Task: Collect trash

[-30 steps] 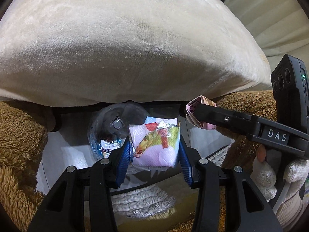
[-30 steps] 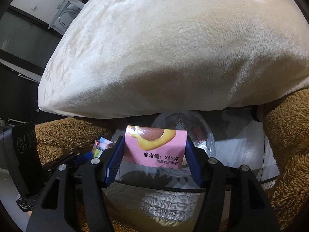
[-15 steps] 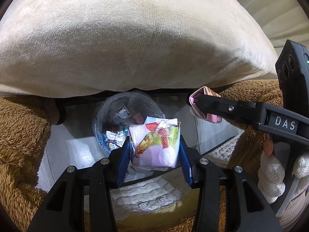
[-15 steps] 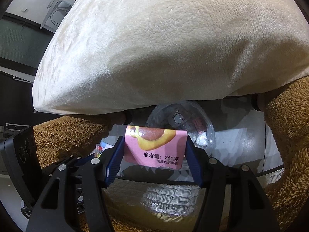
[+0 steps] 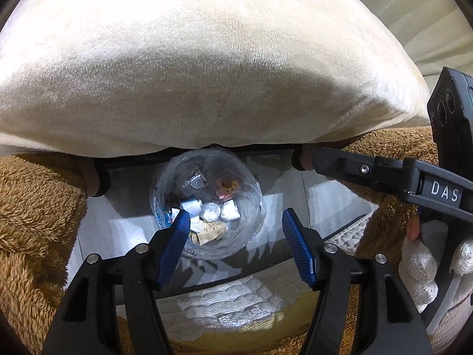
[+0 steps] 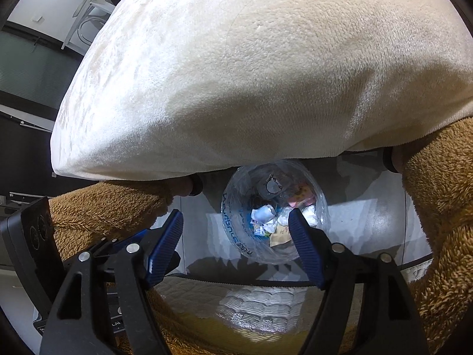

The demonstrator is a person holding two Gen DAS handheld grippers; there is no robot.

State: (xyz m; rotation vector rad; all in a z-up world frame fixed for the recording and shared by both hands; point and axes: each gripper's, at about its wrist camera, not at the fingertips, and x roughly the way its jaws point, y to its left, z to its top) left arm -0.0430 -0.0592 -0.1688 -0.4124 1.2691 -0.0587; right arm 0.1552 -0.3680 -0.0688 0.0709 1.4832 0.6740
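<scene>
Pale floor (image 5: 124,224) under a large cream plush cushion (image 5: 207,68), w/ brown fleece (image 5: 35,207) at both sides; landmark = the clear bag-lined trash bin (image 5: 207,207) standing on that floor just below the cushion edge. Left wrist view only: right gripper (image 5: 307,159) seen side-on to the right of the bin, "DAS" label on its body, and a white-gloved hand (image 5: 419,266) gripping its handle. Right wrist view only: dark wall and a white chair frame (image 6: 88,9) far up-left of the bin; the left tool's camera block at the lower left. Left gripper (image 5: 233,230): jaws have just been opening, now apart, nothing between the blue pads; bin opening sits directly beyond the gap. Right gripper, own view (image 6: 235,227): jaws likewise just been opening, released, nothing held; bin lies beyond the right-hand pad. Trash wrappers (image 5: 210,213), i.e. foil, white and pink pieces, lie inside the bin.
</scene>
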